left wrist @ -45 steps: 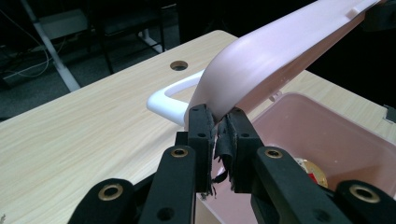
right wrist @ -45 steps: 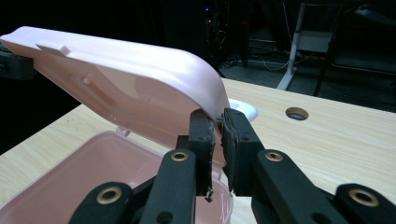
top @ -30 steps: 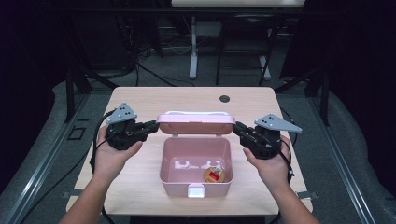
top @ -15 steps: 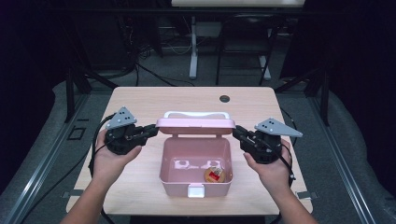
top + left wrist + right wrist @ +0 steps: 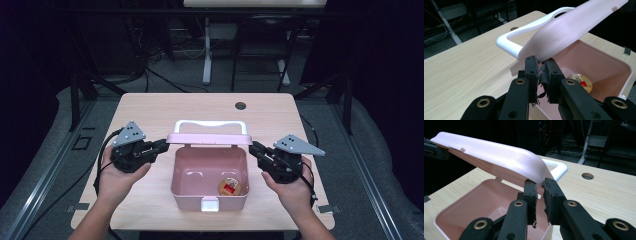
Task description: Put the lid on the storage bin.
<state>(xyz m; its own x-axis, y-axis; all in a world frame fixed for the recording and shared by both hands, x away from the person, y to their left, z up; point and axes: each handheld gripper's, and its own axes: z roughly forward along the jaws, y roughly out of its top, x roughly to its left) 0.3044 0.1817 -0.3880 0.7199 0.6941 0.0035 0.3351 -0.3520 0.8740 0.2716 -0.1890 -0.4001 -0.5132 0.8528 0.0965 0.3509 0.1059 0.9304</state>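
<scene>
A pink plastic box (image 5: 187, 192) stands open at the table's front middle, with a small round tin (image 5: 231, 186) lying inside it. Its pink lid (image 5: 209, 139), with a white handle (image 5: 210, 123), stands half raised over the box's far rim. My left gripper (image 5: 162, 145) is shut on the lid's left end, and in the left gripper view the pads (image 5: 532, 65) pinch the lid's (image 5: 574, 27) edge. At the right end my right gripper (image 5: 254, 148) is shut on the lid as well; the right gripper view shows its gripper (image 5: 540, 182) clamped on the lid's (image 5: 499, 152) corner.
A white latch (image 5: 209, 204) sits on the box's front wall. The wooden table (image 5: 150, 110) has a round cable hole (image 5: 240, 105) at the back right. Dark frames, cables and a stand lie beyond the table's far edge.
The lid has swung up from lying back and come forward over the box. Both grippers have shifted slightly toward the person with it.
</scene>
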